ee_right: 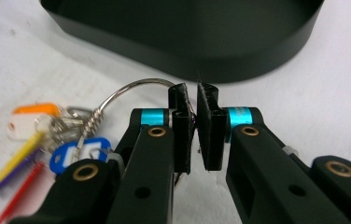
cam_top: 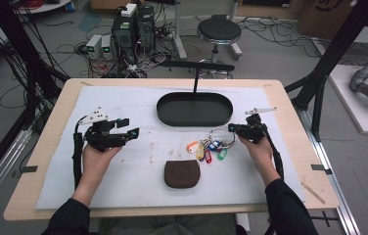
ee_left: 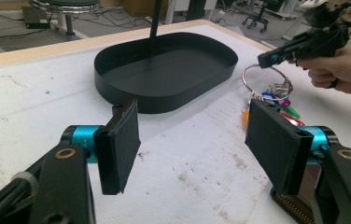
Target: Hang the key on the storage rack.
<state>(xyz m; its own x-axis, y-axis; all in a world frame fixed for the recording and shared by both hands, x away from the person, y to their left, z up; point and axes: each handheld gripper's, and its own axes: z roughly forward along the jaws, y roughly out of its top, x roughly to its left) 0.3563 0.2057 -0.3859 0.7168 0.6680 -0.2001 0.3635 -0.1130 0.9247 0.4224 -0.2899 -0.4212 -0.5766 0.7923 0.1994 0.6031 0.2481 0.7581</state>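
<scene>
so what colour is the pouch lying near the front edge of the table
Brown: the pouch shows best in the high view, just below the key tags.

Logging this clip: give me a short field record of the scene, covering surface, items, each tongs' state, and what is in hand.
surface: wooden table with a white mat
tray: black oval tray, nothing in it, far centre of the mat
key bunch: wire ring with coloured tags, lying right of centre
pouch: brown pouch near the front edge
left tongs: open, nothing between the pads, held off the mat
right tongs: closed on the wire ring
stage: ring gripped; tags lie on the mat
</scene>
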